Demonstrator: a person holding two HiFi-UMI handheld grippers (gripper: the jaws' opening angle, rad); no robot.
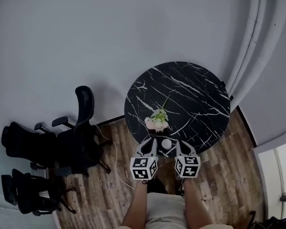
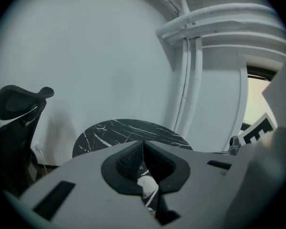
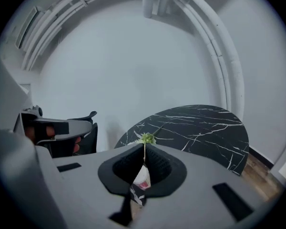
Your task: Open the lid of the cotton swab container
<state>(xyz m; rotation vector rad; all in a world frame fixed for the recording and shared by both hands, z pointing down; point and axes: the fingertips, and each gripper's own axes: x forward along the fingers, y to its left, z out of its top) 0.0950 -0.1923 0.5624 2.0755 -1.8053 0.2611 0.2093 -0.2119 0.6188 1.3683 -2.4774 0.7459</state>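
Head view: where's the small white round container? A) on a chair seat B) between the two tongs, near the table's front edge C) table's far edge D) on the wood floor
B: the small white round container sits near the front edge of the round black marble table, between the left tongs and the right tongs.

The cotton swab container (image 1: 166,144) is located on the near edge of the bench (image 1: 200,85), between the left claw (image 1: 148,148) and the right claw (image 1: 183,148). A flower sprig (image 1: 158,120) is laid on the bench just ahead of the left claw, beyond the container. Office chairs (image 1: 78,137) are positioned on the floor (image 1: 109,194), well to the left of the left claw. Wall pipes (image 1: 257,42) are routed far ahead of the right claw and to its right.
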